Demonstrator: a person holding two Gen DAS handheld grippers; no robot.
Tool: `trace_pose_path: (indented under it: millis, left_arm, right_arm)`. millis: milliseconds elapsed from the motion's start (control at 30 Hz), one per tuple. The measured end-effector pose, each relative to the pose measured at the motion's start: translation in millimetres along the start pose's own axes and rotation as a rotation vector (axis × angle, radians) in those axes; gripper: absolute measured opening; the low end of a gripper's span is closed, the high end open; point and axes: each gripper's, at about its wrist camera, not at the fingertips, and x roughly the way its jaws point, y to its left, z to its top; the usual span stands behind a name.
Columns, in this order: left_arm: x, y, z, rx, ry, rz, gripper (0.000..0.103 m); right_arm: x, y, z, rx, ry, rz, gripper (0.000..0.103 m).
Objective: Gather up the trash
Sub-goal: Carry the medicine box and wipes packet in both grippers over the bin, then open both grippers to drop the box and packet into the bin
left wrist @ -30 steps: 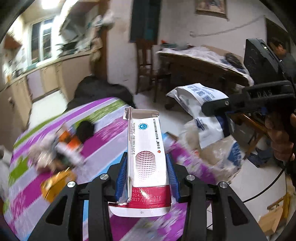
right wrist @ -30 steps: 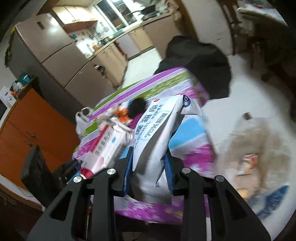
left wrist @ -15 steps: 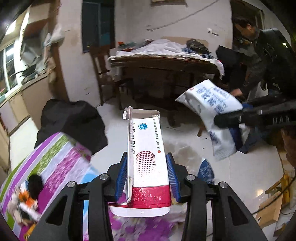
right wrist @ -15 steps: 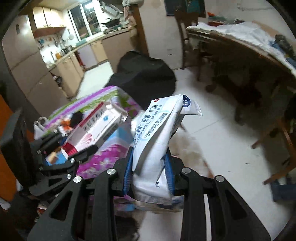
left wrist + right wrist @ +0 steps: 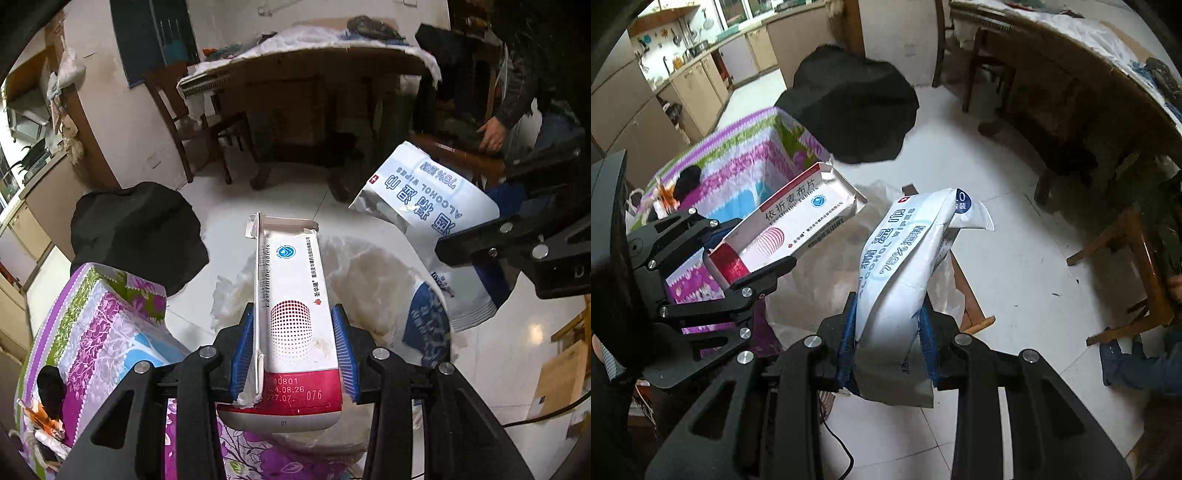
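Your left gripper [image 5: 293, 354] is clamped on the white-and-red tablet box [image 5: 295, 314], and your right gripper [image 5: 888, 343] is pinched on the alcohol wipes pack [image 5: 905, 266]. Below and ahead of both hangs the translucent trash bag [image 5: 373, 273], its mouth open. Left of them, the flowered tablecloth [image 5: 110, 325] holds the remaining litter [image 5: 44, 417].

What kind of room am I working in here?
Likely a lived-in home, an open dining area beside a kitchen: kitchen cabinets along the wall, a wooden dining table with a chair, white tiled floor.
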Motion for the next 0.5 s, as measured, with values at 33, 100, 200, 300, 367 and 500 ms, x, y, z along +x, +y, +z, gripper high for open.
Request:
trace_pose_path:
  millis: [33,100,200,300,367,500]
  left_arm:
    - [4,0,-2,-0.001,0.007,0.004,0.042]
    - [8,2,-6,-0.004,0.015,0.007,0.042]
    - [13,3,-10,0.007,0.023,0.020,0.042]
    - [17,5,-12,0.016,0.029,0.025,0.042]
    - [18,7,-13,0.018,0.034,0.033,0.042]
    - [20,8,-14,0.018,0.039,0.036,0.042]
  right_arm:
    - [2,0,-1,-0.002,0.007,0.003,0.030]
    - [3,1,-1,-0.005,0.018,0.008,0.030]
    - [4,4,0,-0.010,0.029,0.011,0.030]
    - [7,4,2,-0.018,0.042,0.012,0.030]
    - [9,5,4,-0.025,0.052,0.011,0.030]
    - [16,8,7,-0.037,0.078,0.007,0.030]
